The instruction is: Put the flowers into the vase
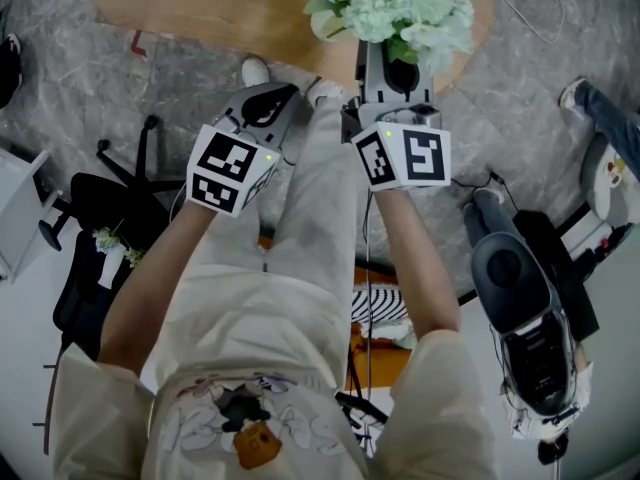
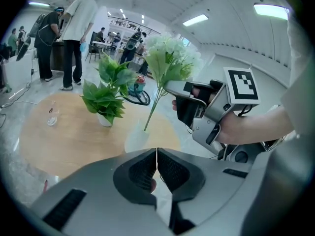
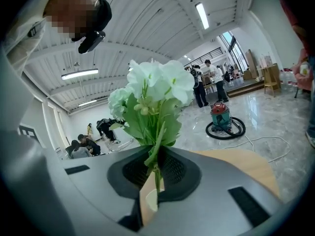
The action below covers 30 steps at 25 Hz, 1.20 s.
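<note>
Shirt [image 1: 250,348], the person's own: nearest the head camera, with both arms stretched away from it toward the table [image 1: 200,8].

Left tongs [image 2: 156,161]: jaws pressed together with nothing between them. They are held on the near side, short of the table edge.

Right tongs [image 3: 155,163]: clamped on the green stems just beneath the leaves. They hold the flowers [image 3: 152,90] over the near right part of the table.

Flowers: a pale green-white bunch. In the left gripper view the long axis is tilted, blooms up and cut ends down and to the left.

Vase [image 2: 137,140]: pale and upright near the table's near edge, just right of a potted plant [image 2: 106,100]. It is hidden under the blooms in the head view. The stem ends meet its mouth, but whether they are already inside cannot be told.

Judgement: the right tongs are the nearer pair and the only loaded one. The mouth lies below the grip, so the coming move runs down along the slanted stems.
</note>
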Tool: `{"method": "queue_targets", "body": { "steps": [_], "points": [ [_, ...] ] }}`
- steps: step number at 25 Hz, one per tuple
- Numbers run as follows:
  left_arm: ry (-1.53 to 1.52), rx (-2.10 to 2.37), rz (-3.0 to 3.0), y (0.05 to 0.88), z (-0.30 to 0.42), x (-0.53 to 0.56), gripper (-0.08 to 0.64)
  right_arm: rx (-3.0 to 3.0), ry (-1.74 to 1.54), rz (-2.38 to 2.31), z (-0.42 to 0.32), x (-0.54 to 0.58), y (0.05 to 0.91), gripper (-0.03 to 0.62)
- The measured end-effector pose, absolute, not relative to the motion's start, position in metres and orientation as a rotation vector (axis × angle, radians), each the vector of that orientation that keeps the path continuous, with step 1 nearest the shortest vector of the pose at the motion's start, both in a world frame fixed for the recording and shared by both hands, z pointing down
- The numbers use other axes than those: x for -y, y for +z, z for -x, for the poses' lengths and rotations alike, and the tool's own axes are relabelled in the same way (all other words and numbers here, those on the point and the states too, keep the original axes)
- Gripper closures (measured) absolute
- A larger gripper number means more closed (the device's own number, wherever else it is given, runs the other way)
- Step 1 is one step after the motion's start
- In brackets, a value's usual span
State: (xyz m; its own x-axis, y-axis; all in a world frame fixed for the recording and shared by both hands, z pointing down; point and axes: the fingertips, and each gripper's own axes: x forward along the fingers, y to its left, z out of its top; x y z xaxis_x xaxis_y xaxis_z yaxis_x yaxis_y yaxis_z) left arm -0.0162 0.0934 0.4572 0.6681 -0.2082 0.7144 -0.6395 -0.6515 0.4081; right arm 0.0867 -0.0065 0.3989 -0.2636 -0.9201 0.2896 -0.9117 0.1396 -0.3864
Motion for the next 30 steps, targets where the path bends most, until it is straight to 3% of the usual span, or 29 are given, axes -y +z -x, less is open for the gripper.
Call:
{"method": "queue_targets", "body": {
  "steps": [30],
  "points": [
    [0.870,0.643,-2.216,0.467,0.018,-0.074,0.549,-2.540,-0.939,2.044,-0.063,0.009,0.509,0.575]
  ]
}}
